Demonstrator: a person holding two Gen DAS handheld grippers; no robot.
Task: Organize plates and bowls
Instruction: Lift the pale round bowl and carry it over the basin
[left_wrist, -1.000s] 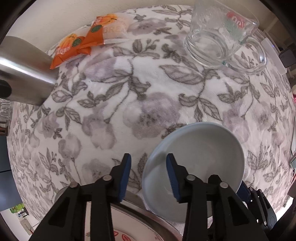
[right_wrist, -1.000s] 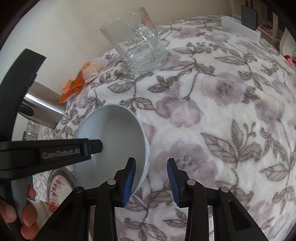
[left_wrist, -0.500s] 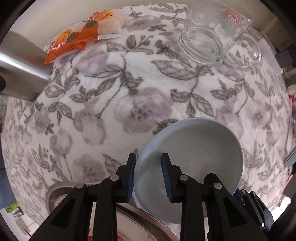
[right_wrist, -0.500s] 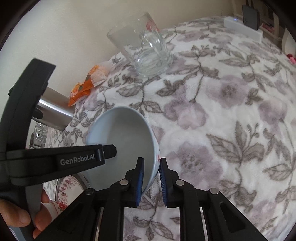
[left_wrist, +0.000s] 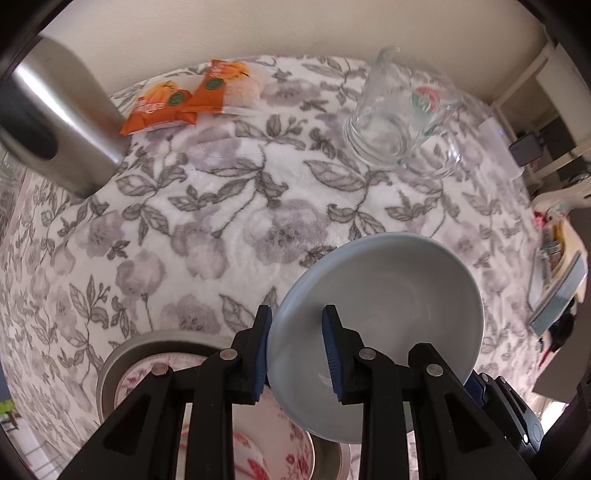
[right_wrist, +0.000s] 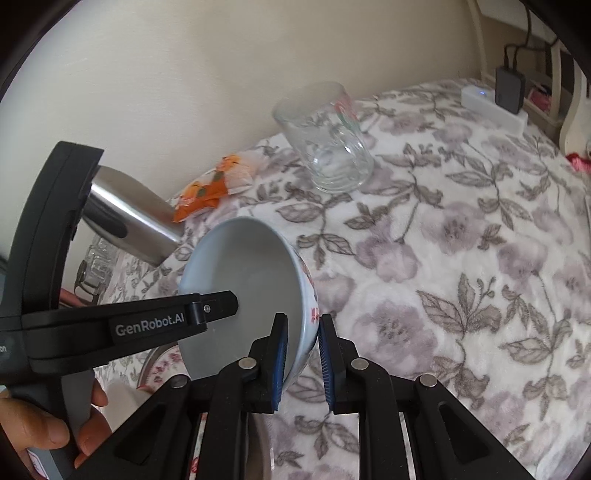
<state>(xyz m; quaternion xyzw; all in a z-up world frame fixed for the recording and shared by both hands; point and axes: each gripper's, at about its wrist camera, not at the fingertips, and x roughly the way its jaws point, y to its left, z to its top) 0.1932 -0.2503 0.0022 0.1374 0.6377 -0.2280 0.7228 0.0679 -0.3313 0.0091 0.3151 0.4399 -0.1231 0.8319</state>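
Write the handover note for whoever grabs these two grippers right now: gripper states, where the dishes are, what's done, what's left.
Left gripper: shut on the pale blue bowl, pinching its rim on one side.
Right gripper: shut on the same bowl's opposite rim.
The bowl is held tilted between both, clear of the floral cloth.
Below it sits a floral plate inside a metal pan.
Glass mug, snack packets and steel flask stand untouched at the back.
Done: bowl gripped.
Left: set the bowl down, probably onto the plate, then release.
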